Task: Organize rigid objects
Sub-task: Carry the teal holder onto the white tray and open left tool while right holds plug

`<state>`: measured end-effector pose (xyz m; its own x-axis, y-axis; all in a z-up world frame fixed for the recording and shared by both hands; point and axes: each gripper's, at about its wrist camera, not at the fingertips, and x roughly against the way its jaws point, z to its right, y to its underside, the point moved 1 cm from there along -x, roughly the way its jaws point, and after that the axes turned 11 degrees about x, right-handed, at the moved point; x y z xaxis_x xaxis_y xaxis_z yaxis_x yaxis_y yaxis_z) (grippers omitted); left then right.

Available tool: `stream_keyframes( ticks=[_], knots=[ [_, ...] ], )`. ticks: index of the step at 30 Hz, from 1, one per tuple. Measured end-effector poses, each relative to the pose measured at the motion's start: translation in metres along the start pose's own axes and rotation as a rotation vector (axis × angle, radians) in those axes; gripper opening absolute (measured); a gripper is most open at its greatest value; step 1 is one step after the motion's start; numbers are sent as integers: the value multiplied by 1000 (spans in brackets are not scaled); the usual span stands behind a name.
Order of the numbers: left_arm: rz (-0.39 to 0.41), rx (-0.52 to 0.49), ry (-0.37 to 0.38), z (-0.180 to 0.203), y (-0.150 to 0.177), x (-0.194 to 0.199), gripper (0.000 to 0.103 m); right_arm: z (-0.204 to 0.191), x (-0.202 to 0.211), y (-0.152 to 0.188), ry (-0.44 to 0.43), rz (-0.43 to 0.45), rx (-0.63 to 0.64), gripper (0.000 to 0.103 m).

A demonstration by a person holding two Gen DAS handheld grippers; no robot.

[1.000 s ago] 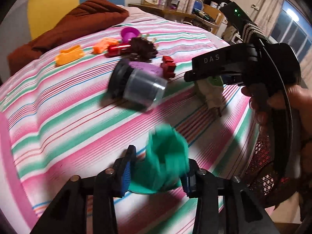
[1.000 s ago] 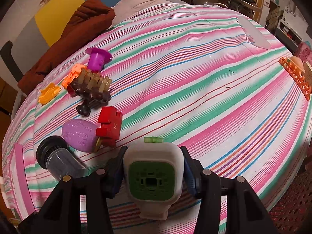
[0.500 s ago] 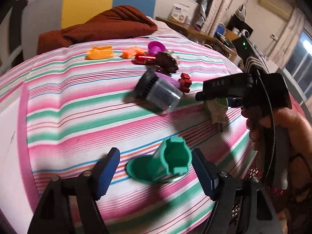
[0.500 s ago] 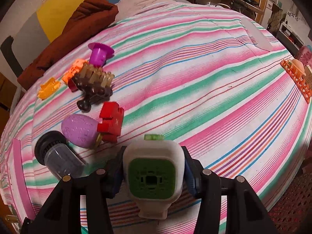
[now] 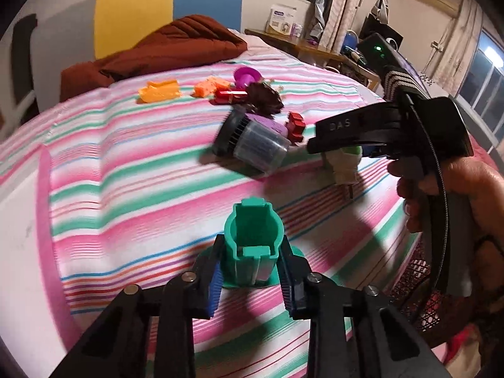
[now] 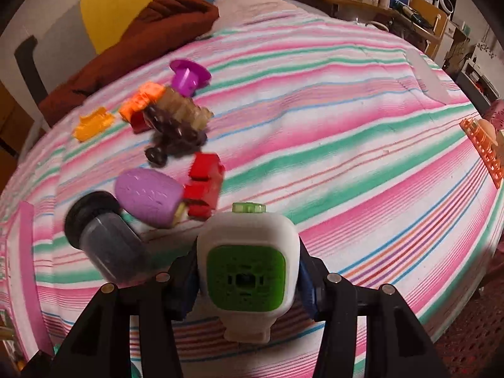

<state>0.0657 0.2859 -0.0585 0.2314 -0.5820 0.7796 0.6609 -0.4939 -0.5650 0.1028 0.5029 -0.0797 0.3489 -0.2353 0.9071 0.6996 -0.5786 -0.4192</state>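
Toys [image 5: 252,116] heaped well beyond left gripper [image 5: 252,271], just closed pinching upright green holder [image 5: 253,245]

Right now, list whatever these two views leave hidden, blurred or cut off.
- Left view: the green holder's base, hidden behind the left gripper's fingers.
- Left view: the white plug, mostly behind the right gripper's body.
- Right view: the brown toy is blurred; its shape is unclear.
- Right view: the orange rack, cut off by the edge.
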Motion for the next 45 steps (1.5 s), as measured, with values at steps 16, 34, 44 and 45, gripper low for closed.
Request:
stream_keyframes(
  ticks=[16,34,44,45],
  knots=[
    [144,86,-180,-55,-13,50,31,-14,16,-5,-56,104,36,52],
    [196,403,-317,-211,-32,84,31,-22,37,-10,-125,242,63,52],
    [140,531,-390,-293,-59,65,31,-30,38,-8,-106,250,96,52],
    [136,534,-404,-298,-63,63,31,-29,38,-8,-106,250,92,52]
  ],
)
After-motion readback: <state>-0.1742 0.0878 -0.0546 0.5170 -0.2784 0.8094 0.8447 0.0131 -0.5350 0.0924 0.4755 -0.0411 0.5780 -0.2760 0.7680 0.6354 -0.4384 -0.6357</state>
